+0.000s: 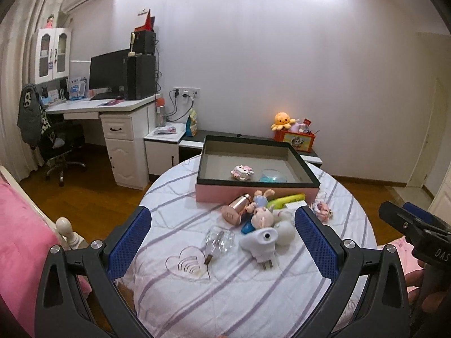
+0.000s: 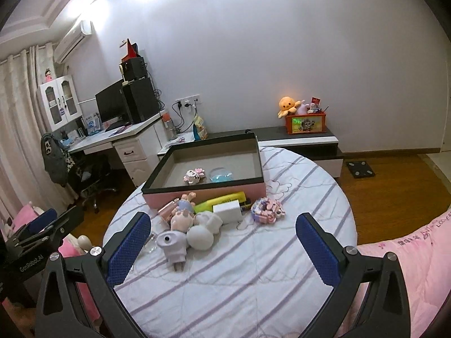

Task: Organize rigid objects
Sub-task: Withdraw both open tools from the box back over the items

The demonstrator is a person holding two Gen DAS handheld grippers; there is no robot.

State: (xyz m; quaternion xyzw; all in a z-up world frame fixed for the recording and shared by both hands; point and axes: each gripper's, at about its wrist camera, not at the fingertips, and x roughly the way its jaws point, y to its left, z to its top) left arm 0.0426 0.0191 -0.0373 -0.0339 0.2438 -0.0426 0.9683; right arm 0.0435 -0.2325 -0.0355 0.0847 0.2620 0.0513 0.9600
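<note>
Sorting scene on a round table draped in a striped cloth. Left gripper and right gripper both hang back from the work with jaws spread wide and nothing between the blue pads, a stance that suits choosing the next piece. Pink box stands open at the far side, placed as the collecting bin; a small pink block figure and a clear blue dome already lie inside. Loose pile rests just before the box wall, within reach: white plug-in device, copper-coloured bottle, yellow-green marker, white block, soft dolls. Clear bulb and wire heart lie nearer the left gripper, apart from the heap
</note>
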